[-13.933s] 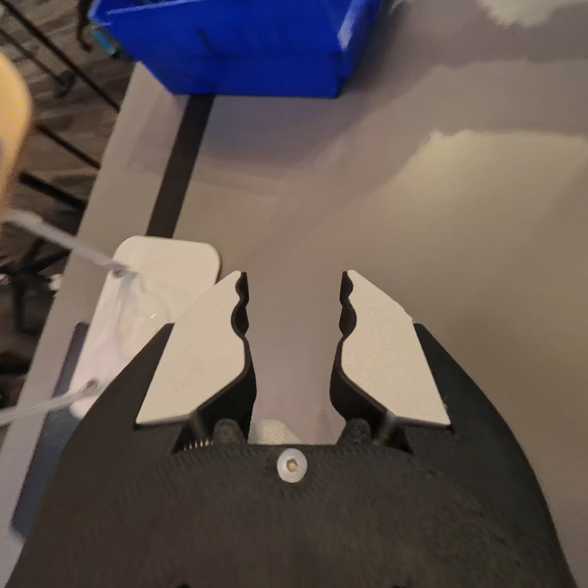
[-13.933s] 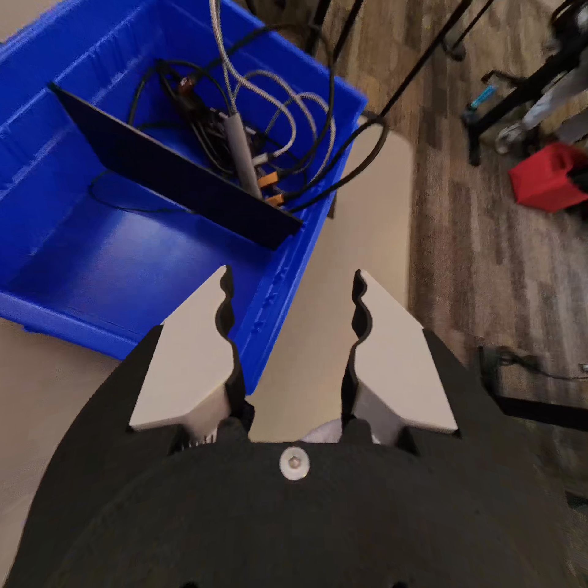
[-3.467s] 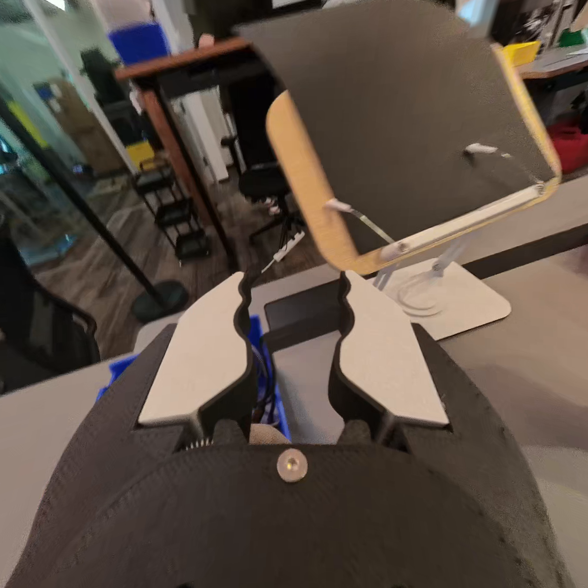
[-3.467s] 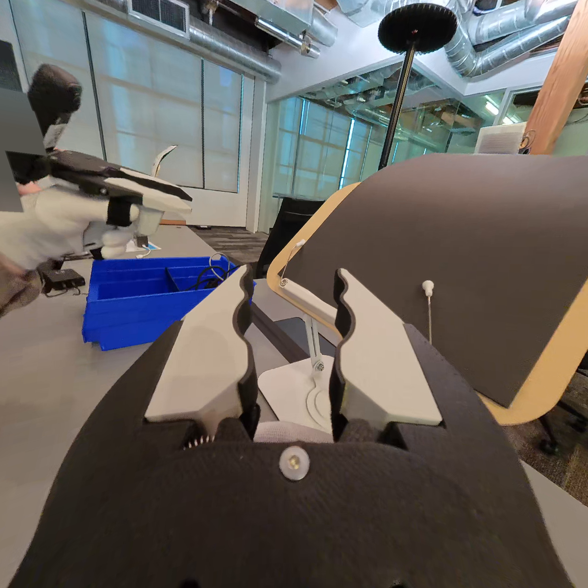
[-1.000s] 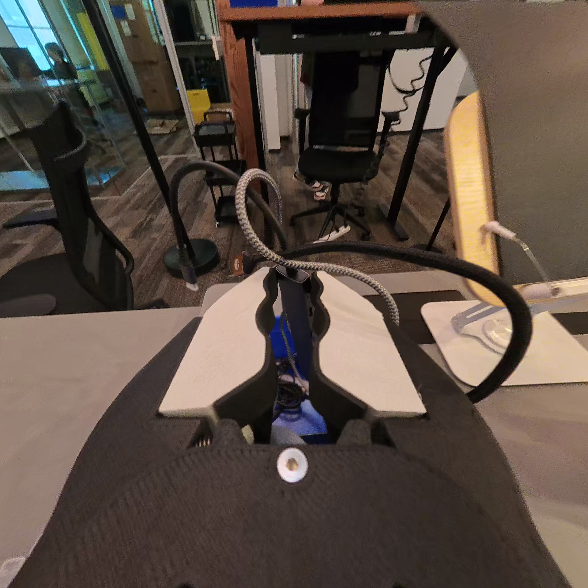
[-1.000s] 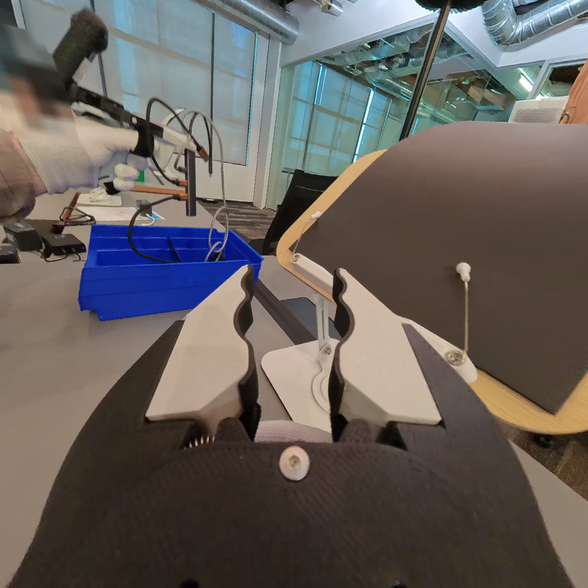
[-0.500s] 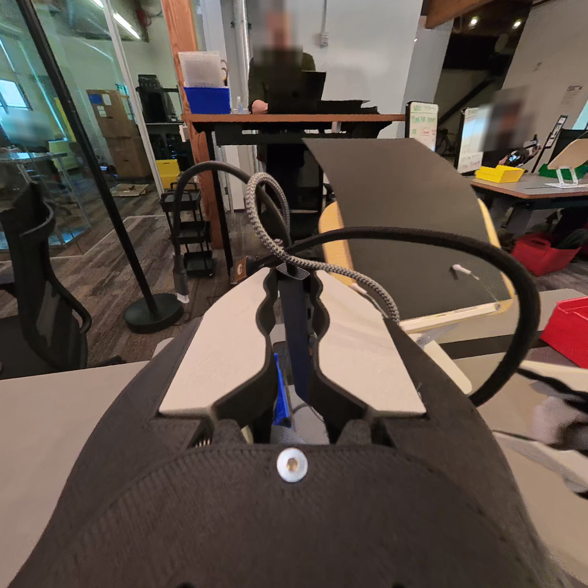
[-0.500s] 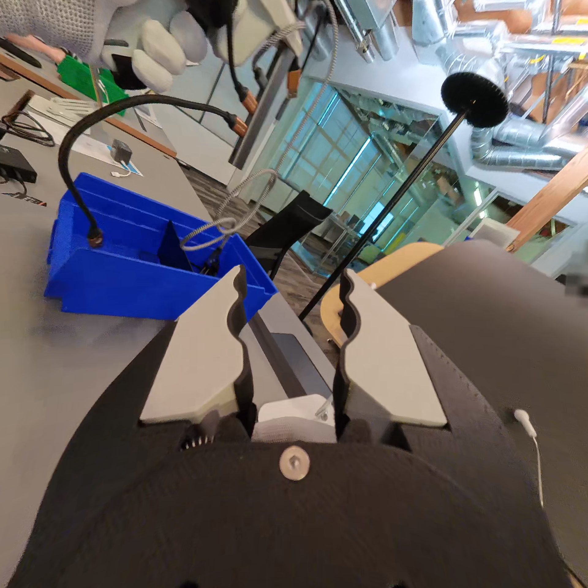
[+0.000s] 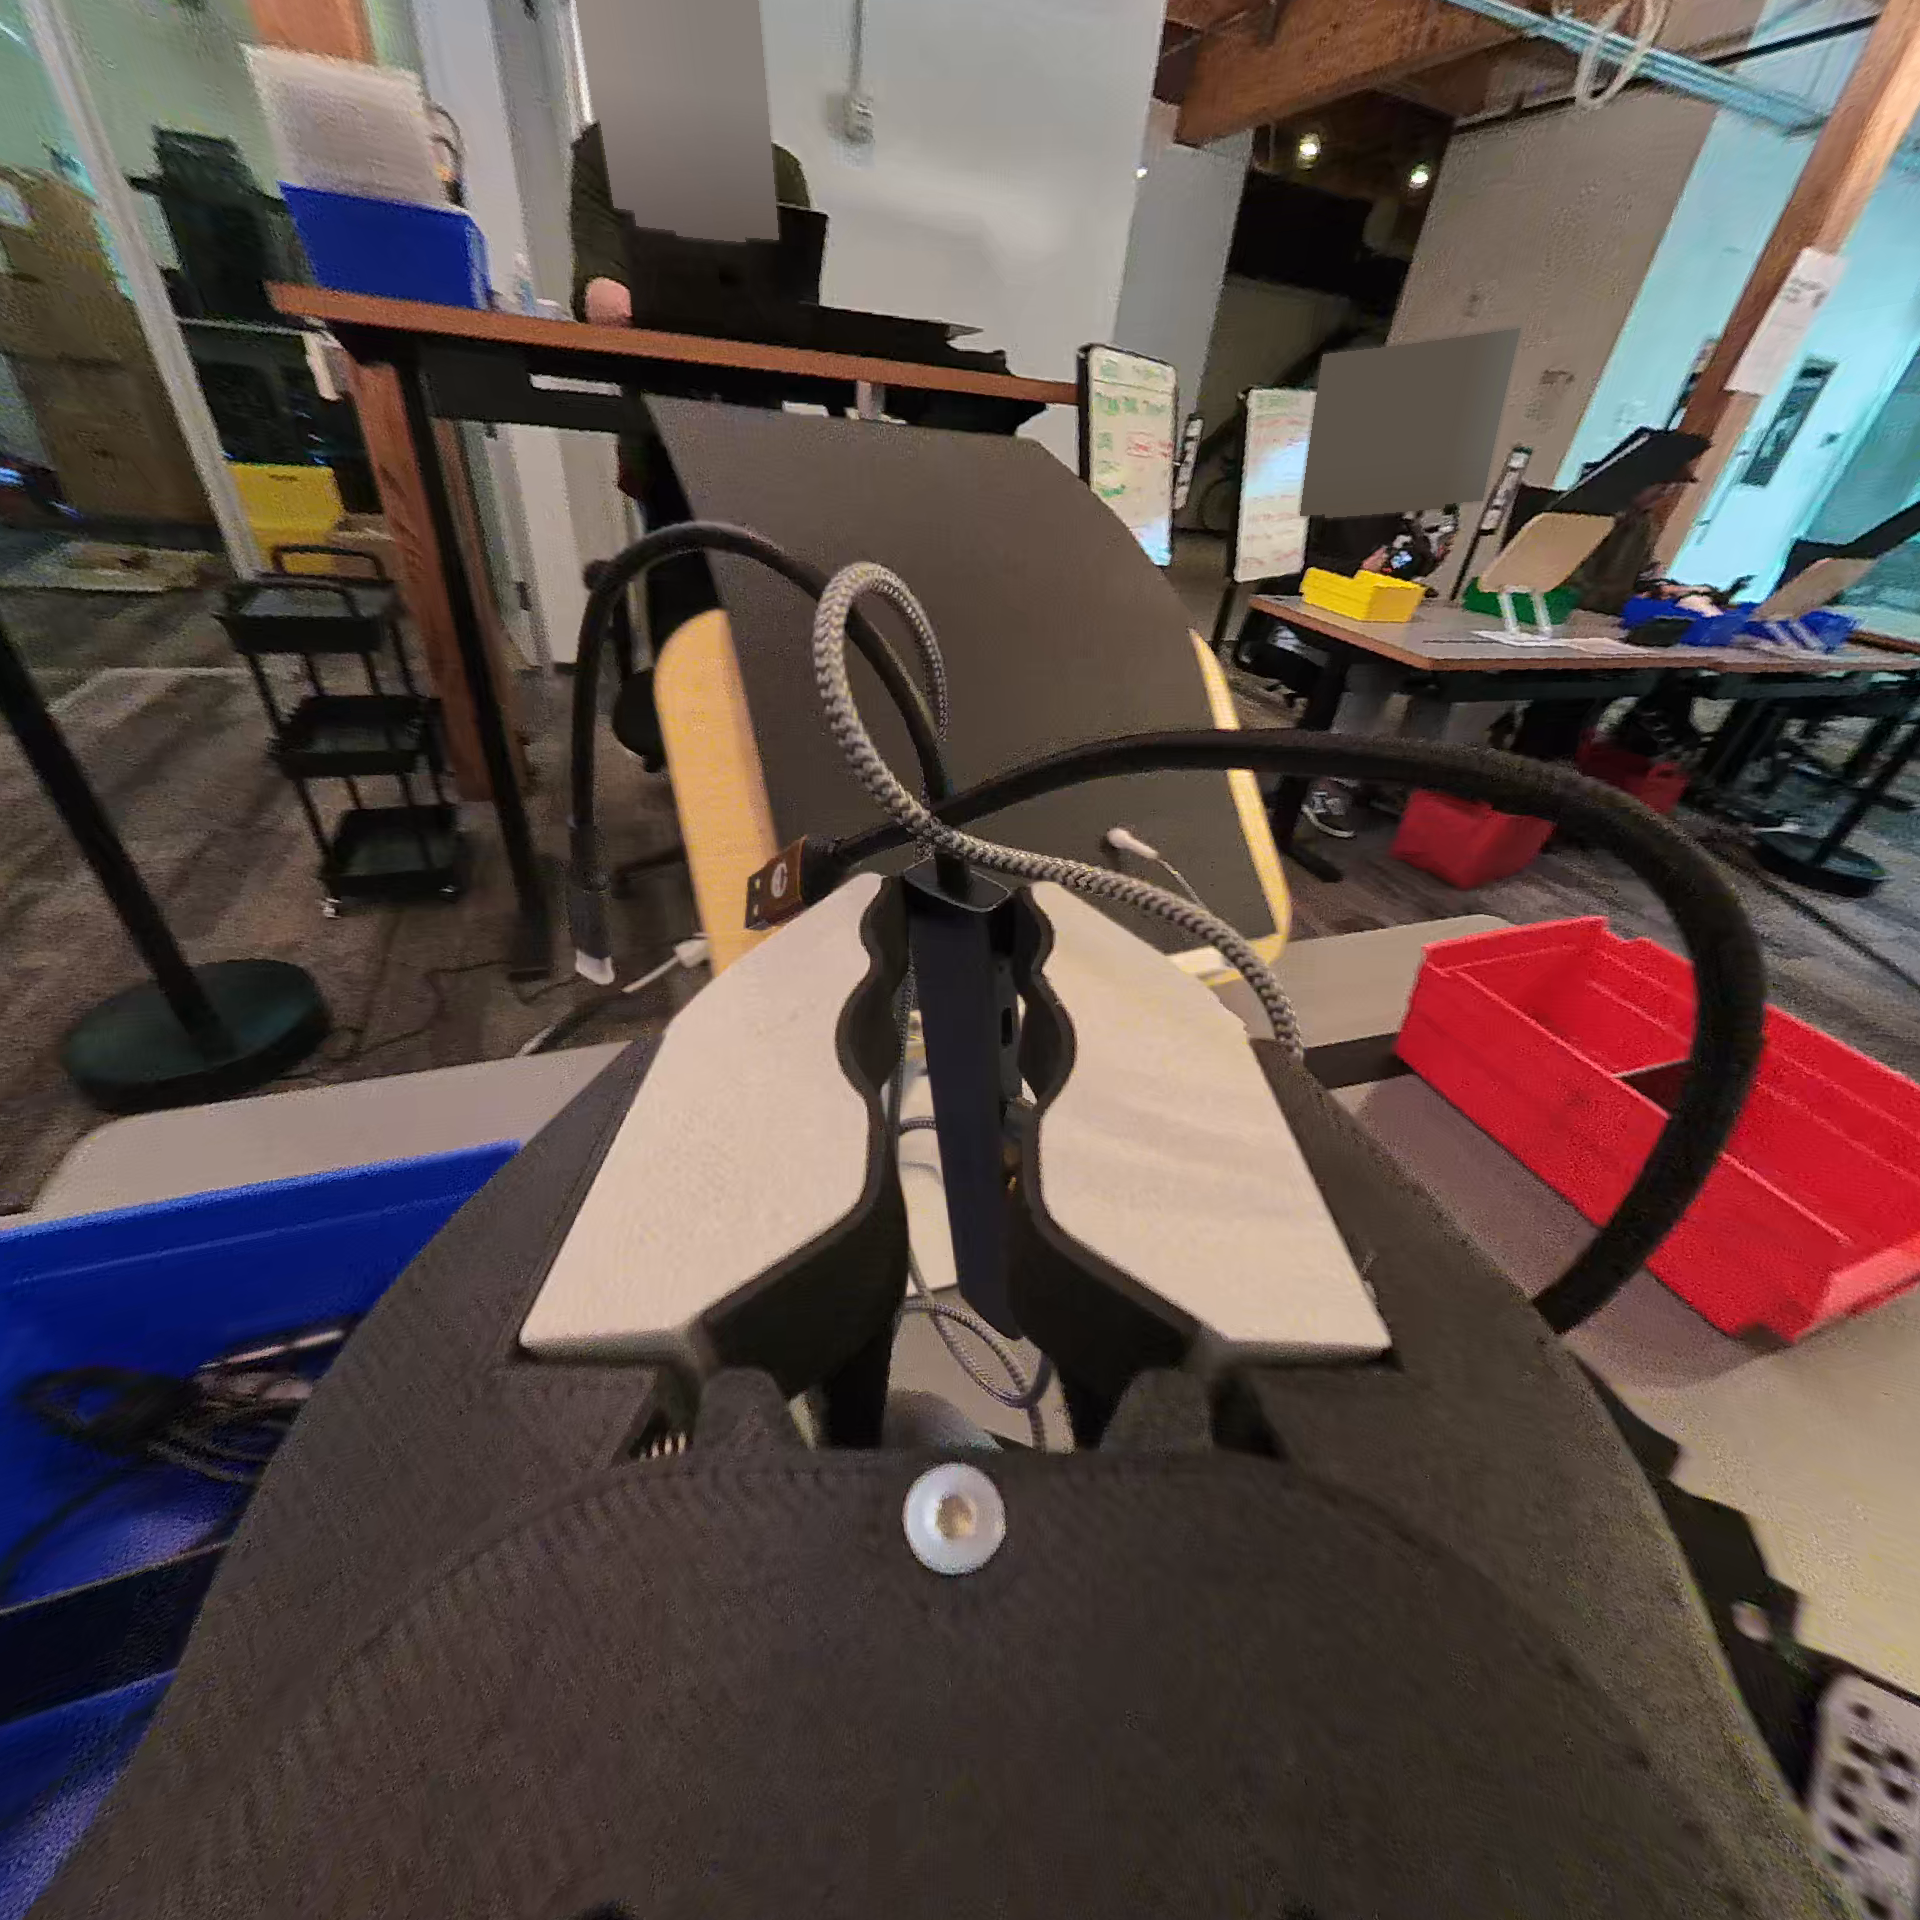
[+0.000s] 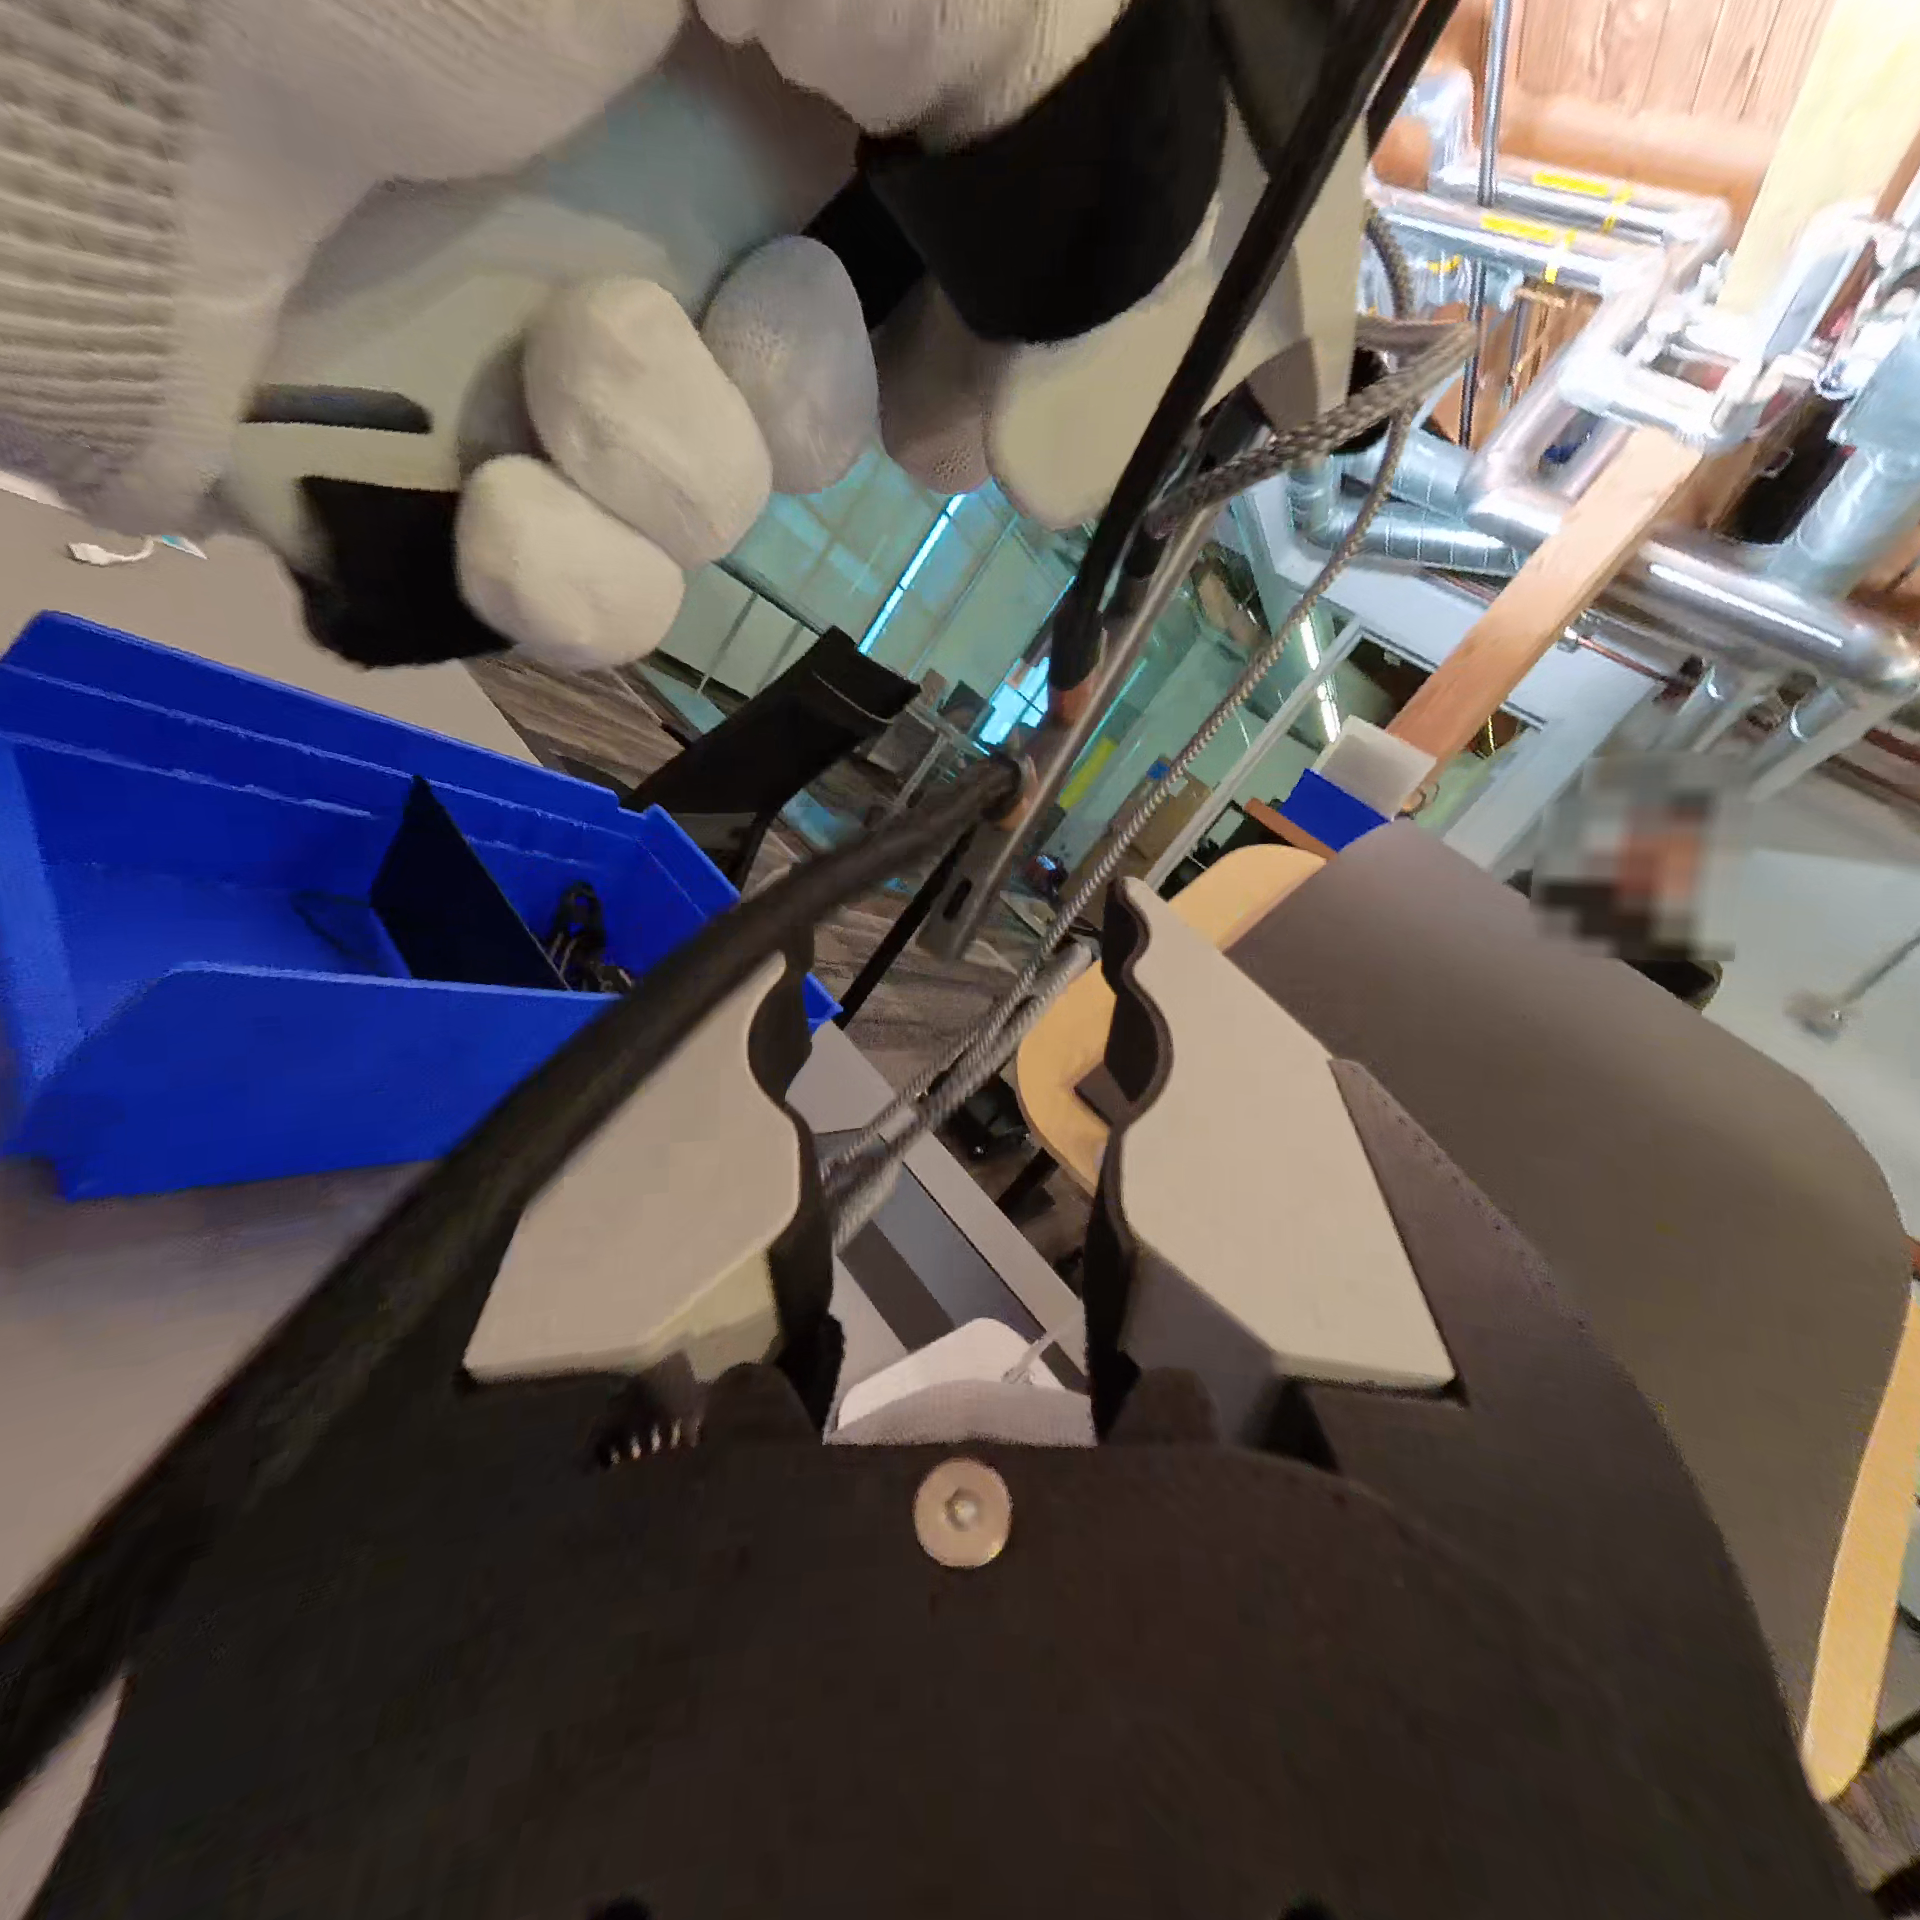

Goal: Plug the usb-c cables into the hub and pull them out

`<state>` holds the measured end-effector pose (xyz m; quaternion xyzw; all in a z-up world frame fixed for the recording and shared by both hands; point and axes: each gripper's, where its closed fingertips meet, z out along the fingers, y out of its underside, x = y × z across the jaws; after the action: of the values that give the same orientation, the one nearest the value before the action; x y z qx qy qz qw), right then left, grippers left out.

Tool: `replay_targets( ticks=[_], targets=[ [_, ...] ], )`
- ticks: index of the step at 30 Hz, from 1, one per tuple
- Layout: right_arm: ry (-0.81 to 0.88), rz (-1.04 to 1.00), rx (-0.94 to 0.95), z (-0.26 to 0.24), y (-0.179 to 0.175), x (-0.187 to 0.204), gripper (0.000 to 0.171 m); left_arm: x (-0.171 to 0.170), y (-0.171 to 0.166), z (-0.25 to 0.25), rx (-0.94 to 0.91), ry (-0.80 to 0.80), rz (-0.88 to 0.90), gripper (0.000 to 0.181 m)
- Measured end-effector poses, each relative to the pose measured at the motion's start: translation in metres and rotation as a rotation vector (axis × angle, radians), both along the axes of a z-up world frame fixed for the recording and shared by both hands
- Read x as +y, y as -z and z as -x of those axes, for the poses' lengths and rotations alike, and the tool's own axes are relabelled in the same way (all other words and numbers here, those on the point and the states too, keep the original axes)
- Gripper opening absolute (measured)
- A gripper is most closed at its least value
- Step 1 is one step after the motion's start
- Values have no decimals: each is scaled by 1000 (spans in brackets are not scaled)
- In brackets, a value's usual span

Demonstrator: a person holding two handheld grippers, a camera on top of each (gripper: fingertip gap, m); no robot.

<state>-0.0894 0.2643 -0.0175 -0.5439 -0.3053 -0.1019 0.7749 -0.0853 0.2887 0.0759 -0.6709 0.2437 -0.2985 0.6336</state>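
Two cables loop out past the tips of your left tongs [image 9: 954,935], which are clenched on the slim dark hub [image 9: 961,1101]: a thick black cable [image 9: 1621,831] arcing right, and a grey braided cable [image 9: 883,727] curling up. Your right tongs [image 10: 951,987] are released, holding nothing, with the braided cable [image 10: 977,1060] running between the tips and the blue bin [image 10: 260,997] off left.
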Motion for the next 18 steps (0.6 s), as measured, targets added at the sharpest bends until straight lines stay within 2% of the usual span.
replay_targets(
  ticks=[4,6,10,13,18],
  targets=[
    [69,18,37,-18,4,9,43,-17,15,-22,-29,34,37,20],
    [93,31,47,-26,6,13,21,-21,21,-31,-46,48,59,20],
    [78,47,92,-38,5,15,13,-21,23,-35,-62,47,69,20],
    [20,109,183,-47,2,16,6,-16,22,-36,-58,52,76,22],
    [-228,262,360,-43,-3,11,5,-16,18,-42,-4,88,37,26]
  ],
)
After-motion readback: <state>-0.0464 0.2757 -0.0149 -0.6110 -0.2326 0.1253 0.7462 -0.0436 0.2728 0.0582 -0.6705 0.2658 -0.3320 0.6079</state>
